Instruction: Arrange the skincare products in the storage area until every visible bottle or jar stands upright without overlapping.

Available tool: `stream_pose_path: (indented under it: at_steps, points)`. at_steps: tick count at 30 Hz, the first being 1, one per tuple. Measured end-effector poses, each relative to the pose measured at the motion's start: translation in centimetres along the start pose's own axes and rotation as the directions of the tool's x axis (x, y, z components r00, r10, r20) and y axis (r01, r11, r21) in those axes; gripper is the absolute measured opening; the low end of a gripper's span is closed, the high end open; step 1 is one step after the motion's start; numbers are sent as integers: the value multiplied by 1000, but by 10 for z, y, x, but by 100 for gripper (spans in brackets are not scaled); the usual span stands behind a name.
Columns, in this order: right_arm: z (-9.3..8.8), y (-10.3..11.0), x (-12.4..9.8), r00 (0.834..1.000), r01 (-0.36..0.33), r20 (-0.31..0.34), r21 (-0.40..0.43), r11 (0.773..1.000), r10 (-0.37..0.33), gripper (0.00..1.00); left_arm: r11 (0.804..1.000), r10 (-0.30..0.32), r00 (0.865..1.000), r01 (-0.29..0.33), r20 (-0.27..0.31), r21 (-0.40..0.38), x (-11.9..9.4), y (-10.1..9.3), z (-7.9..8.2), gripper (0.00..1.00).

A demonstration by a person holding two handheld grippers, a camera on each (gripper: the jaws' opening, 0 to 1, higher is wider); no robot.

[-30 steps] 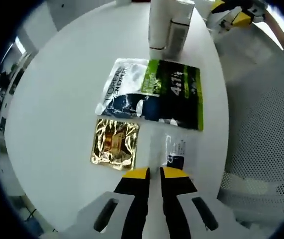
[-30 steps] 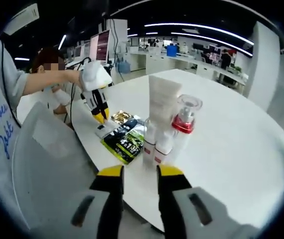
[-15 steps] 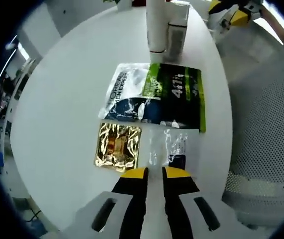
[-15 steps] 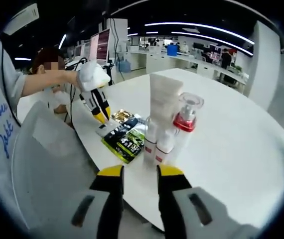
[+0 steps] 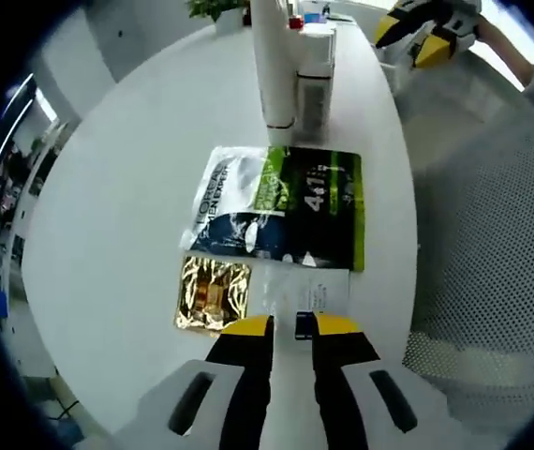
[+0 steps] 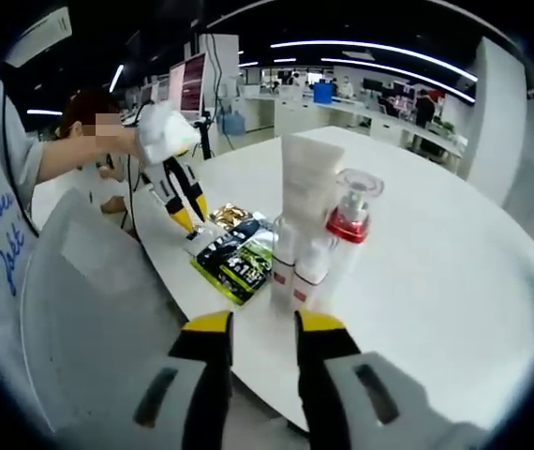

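White round table in an open office carries the skincare items. Left gripper view, left to right: a gold foil sachet lies flat beside a clear sachet, whose near edge sits between the yellow tips of the left gripper; the jaws stand only a narrow gap apart, and whether they pinch the sachet cannot be told. Beyond lies a black, white and green mask packet, then an upright white tube and bottle. Right gripper view, left to right: a person's hand holds the left gripper over the sachets; the tube and a red-collared pump bottle stand upright together; the right gripper hangs off the table edge, jaws parted, holding nothing.
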State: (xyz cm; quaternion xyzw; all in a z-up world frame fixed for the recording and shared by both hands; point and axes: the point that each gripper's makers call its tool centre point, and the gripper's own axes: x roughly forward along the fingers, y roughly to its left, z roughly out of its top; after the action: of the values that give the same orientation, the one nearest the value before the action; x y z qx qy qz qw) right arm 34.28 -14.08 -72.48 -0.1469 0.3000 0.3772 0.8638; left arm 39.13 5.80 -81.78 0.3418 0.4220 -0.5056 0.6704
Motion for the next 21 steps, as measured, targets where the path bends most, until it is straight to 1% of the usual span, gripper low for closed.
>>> stream_pose_path:
  at_steps: [3,7,12,14,16,19,21]
  points:
    - [0,0,0,1000,0,0,1,1000,0,27,1000,-1,1000,1,2,-3,5,-3,-1,13]
    - [-1,0,-1,1000,2,-1,3,1000,-2,27,1000,-2,1000,2,-20,13,11,-7,-5,14]
    - [-2,-2,-2,1000,6,-2,6,1000,-6,27,1000,-2,1000,2,-13,23,10,-6,-5,14]
    - [-1,-2,-2,1000,7,0,5,1000,-7,27,999,-5,1000,6,-15,48,10,-6,-5,14]
    - [-1,-2,-2,1000,8,1,6,1000,-8,27,993,-6,1000,9,-26,117,10,-5,-6,14]
    - [-1,-3,-2,1000,10,2,5,1000,-10,27,990,-5,999,11,-38,142,9,-5,-7,14]
    - [-1,-2,-2,1000,9,2,7,1000,-10,26,990,-3,999,9,-41,143,9,-4,-6,14]
